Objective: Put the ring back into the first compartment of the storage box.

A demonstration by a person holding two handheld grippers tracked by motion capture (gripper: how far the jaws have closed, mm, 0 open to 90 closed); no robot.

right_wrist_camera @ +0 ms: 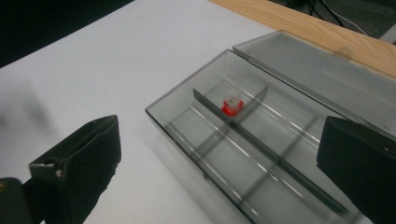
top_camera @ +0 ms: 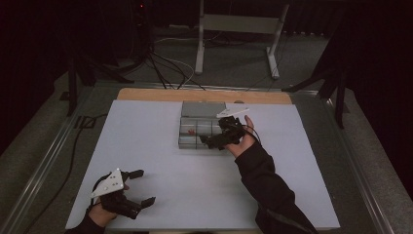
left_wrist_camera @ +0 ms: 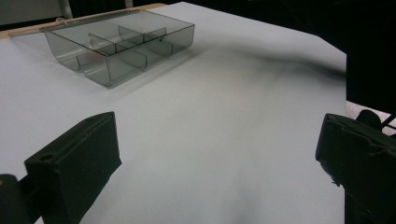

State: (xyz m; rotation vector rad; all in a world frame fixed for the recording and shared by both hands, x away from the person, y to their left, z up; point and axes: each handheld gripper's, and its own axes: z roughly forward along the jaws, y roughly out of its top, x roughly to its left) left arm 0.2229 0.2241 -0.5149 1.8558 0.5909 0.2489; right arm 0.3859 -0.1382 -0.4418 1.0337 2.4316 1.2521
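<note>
Red piece: small red-and-white item (right_wrist_camera: 232, 105) lying in a far compartment of the tray, against the long middle divider. Likely just set there, since nothing grips it. Also seen as a red speck in the high view (top_camera: 192, 131).
Tray: clear smoky plastic organiser box (right_wrist_camera: 187, 140), split into compartments by a long divider and short cross walls. Sits at the far middle of the white board. The other compartments look empty, as far as the views tell.
Lid: hinged lid (right_wrist_camera: 327, 74) folded back flat behind the tray, toward the wooden edge; keeps the compartments reachable from above.
Right gripper: (top_camera: 214, 141) held at the tray's right near corner, jaws wide apart, nothing between them; its own view looks across the open tray.
Left gripper: (top_camera: 141, 187) resting at the near left of the board, well apart from the tray, jaws apart and empty; seems to be idle.
Board: white sheet (top_camera: 146, 146) over a wooden table (top_camera: 146, 94), otherwise bare.
</note>
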